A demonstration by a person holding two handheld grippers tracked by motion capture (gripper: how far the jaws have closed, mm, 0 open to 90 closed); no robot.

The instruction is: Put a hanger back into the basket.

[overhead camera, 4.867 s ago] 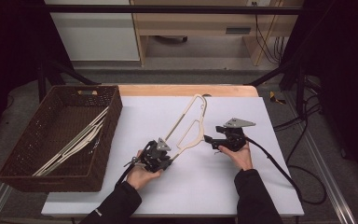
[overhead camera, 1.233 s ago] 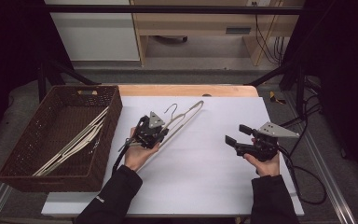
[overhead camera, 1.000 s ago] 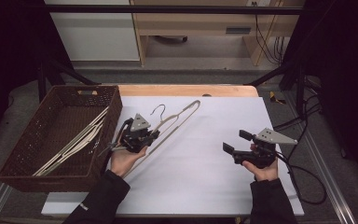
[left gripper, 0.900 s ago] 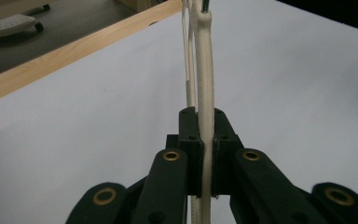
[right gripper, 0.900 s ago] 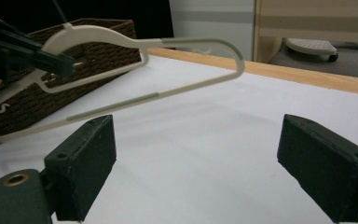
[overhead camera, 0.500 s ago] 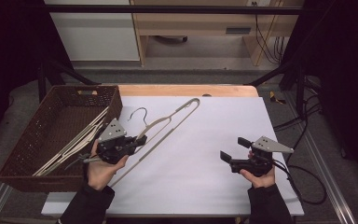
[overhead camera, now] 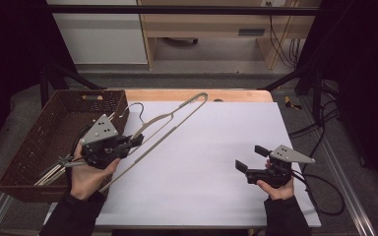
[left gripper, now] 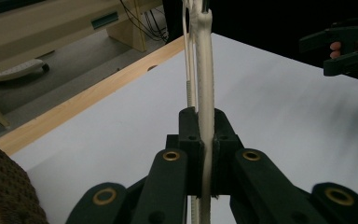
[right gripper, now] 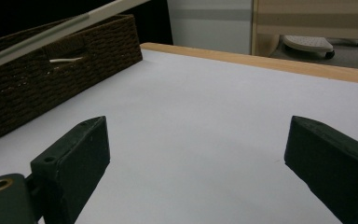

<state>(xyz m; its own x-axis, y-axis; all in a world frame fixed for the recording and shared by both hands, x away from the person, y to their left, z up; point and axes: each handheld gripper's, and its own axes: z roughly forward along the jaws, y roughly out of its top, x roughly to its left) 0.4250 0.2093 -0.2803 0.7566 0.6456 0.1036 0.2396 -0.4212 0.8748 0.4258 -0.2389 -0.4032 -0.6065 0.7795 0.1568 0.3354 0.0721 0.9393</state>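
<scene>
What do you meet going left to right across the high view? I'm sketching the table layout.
Wicker basket → left gripper clamped on the cream hanger → bare white table → right gripper, jaws open.

white-topped table [overhead camera: 211, 162] with a wood strip along the far edge; brown wicker basket [overhead camera: 34, 147] sits at its left end.

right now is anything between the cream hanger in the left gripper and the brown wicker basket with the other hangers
Nothing visible stands between them. The left gripper is shut on the cream plastic hanger, lifted beside the brown wicker basket; only the basket's near wall lies on the way. Other cream hangers already lie inside.
</scene>
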